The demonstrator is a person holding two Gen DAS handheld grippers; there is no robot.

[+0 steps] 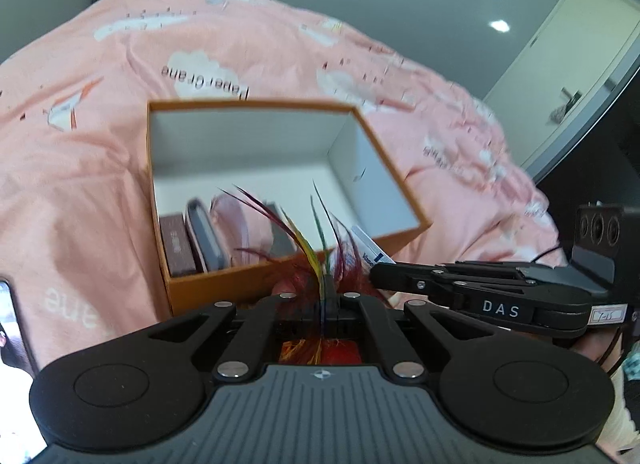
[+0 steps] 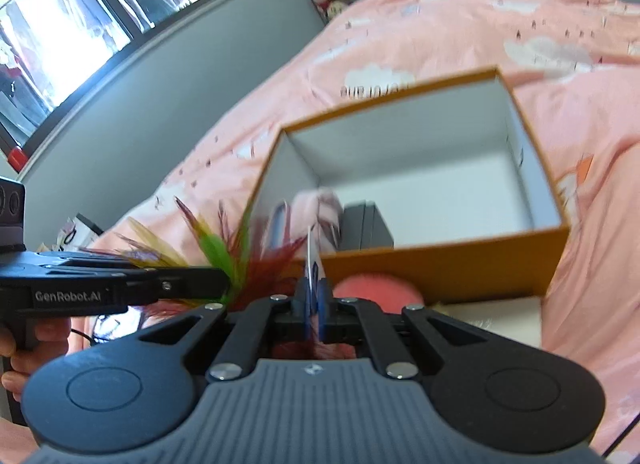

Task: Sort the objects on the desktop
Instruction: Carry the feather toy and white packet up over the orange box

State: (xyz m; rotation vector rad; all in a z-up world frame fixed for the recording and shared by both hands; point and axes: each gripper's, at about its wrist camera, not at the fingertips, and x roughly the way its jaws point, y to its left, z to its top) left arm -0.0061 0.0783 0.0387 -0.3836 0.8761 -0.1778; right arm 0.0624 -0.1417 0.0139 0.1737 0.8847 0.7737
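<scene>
I am mid-carry with both hands, bringing two things to the orange box (image 1: 248,284) on the pink bedspread (image 1: 80,144). My left gripper (image 1: 331,296) is pressed shut on the stem of a feather toy (image 1: 316,248), its plumes fanning up just before the box's near wall. My right gripper (image 2: 314,300), just right of it, pinches a thin blue-and-white card (image 2: 311,264) edge-on. I judge the next move is to lift both over the near rim and let go inside, where dark cases (image 1: 180,248) and something pink already stand at the near left. Blur hides what the pink thing is; the card's print is unreadable, and a red round thing (image 2: 376,288) before the box is half hidden.
</scene>
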